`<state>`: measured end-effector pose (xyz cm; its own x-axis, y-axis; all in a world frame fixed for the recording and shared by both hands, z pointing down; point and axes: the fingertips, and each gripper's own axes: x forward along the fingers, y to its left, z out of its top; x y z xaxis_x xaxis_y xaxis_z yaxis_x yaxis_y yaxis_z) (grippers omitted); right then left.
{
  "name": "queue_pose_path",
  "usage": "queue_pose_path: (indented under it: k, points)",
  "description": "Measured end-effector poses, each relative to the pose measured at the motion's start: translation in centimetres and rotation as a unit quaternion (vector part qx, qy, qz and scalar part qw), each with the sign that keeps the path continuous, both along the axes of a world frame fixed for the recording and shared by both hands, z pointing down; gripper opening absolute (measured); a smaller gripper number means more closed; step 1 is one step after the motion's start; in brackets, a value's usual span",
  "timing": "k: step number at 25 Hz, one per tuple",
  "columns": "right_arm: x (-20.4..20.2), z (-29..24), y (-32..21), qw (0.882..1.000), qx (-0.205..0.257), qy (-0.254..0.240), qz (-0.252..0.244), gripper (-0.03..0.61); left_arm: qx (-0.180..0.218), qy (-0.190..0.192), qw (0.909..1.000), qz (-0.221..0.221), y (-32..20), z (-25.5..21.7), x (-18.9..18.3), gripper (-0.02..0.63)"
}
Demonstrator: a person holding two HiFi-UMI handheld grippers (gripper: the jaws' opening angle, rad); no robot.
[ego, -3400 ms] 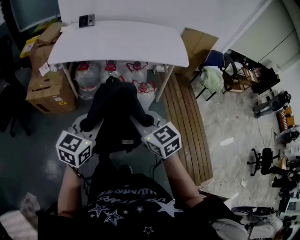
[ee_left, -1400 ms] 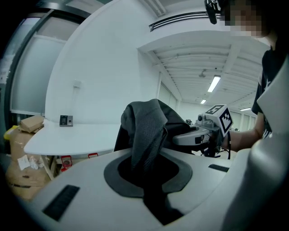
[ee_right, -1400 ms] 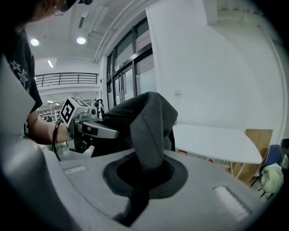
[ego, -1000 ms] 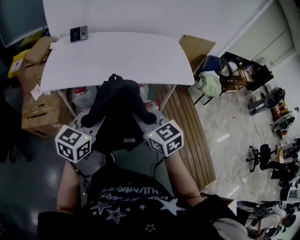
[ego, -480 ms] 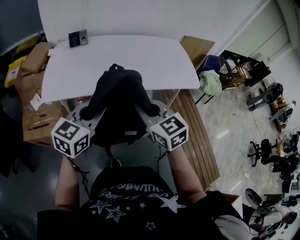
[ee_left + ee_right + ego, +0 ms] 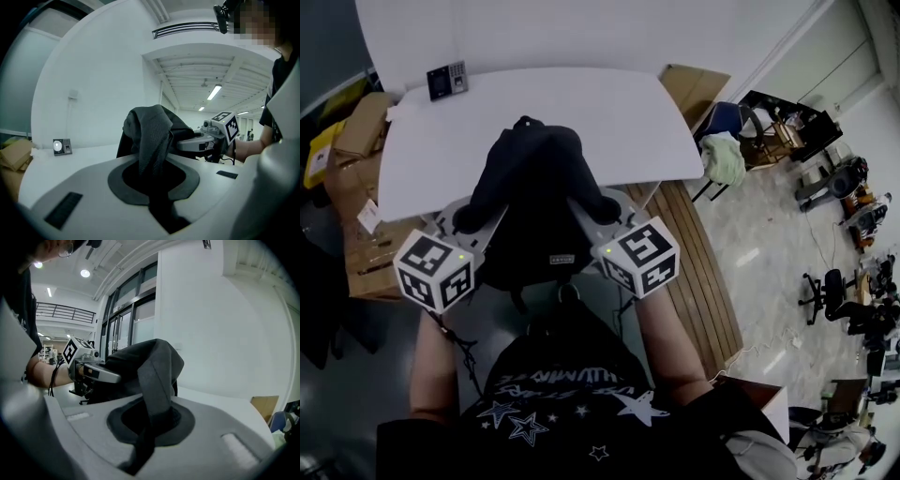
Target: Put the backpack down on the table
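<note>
A black backpack (image 6: 534, 187) hangs between my two grippers, its top over the near edge of the white table (image 6: 609, 103). My left gripper (image 6: 467, 223) is shut on the backpack's left shoulder strap (image 6: 152, 136), which runs down between the jaws. My right gripper (image 6: 602, 217) is shut on the other strap (image 6: 157, 376) in the same way. The bag's body (image 6: 178, 129) bulges between the two grippers, above the tabletop. Whether its bottom touches the table is hidden.
A small dark device (image 6: 445, 78) lies at the table's far left corner. Cardboard boxes (image 6: 352, 150) stand left of the table, wooden planks (image 6: 684, 272) lie on the floor to the right, and a chair with a cloth (image 6: 722, 155) stands beyond them.
Both grippers have carried the backpack forward and a little up, from in front of the table to over its near edge. The grips on the straps are unchanged.
</note>
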<state>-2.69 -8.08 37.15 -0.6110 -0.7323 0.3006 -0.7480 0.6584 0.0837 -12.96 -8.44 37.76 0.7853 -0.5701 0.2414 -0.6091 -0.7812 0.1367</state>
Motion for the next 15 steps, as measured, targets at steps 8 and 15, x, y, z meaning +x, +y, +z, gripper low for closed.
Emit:
queue_pose_path:
  k: [8,15]
  points:
    - [2.0,-2.1,-5.9,0.999,0.019,-0.014,-0.028,0.012,0.012,-0.010,0.9997,-0.021,-5.0,-2.2,1.9,0.046]
    - [3.5,-4.7,-11.8,0.996,0.048,-0.019,-0.070,0.012,0.033,-0.010,0.9976,-0.061,-10.3,-4.6,3.5,0.046]
